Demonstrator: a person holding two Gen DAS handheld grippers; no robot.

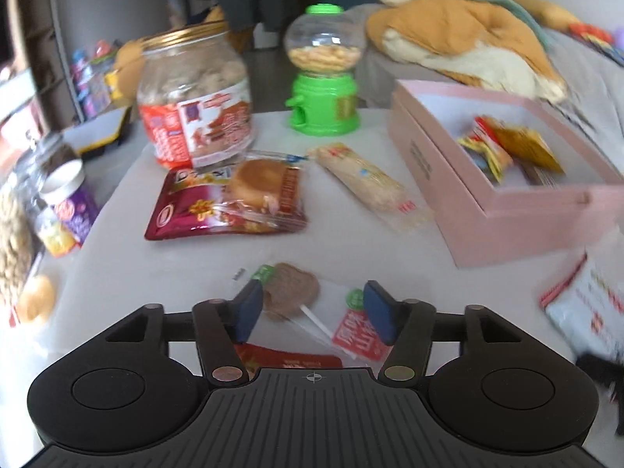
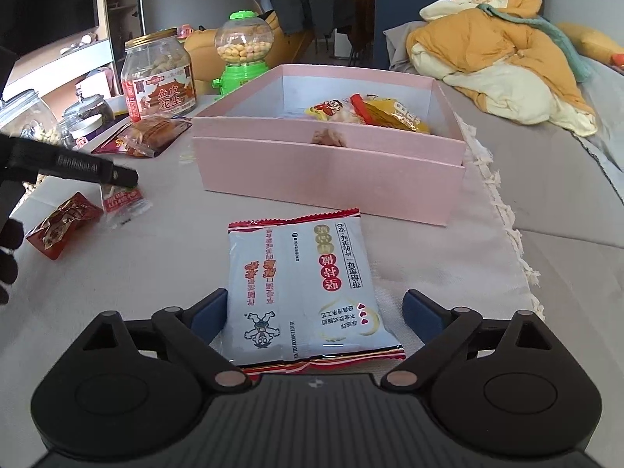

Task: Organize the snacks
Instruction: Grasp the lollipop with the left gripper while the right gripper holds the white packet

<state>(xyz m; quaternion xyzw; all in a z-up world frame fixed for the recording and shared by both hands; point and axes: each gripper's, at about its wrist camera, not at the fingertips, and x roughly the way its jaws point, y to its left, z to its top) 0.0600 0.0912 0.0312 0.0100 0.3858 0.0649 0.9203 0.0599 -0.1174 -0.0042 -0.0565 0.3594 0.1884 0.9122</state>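
Straddling pale-blue foil snack packet (image 2: 308, 292) flat on cloth-covered tabletop (image 2: 429, 241): right gripper (image 2: 316, 310), fingers wide, pre-grasp. Open pink cardboard box (image 2: 331, 171) beyond, presumably destination. Left gripper (image 1: 312, 312) wide over clear-wrapped brown lollipop (image 1: 290, 290).

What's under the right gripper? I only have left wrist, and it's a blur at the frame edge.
Observer: A pale blue packet lies flat on the cloth between the right gripper's open fingers. The pads are not pressing it.
Operator: Anything in the box's near end?
Observer: Yes. A brownish snack shows behind the pink box's front wall, apart from the yellow packets further back.
Operator: Room right of the box?
Observer: Little. The cloth's fringed edge runs just past the box's right side.
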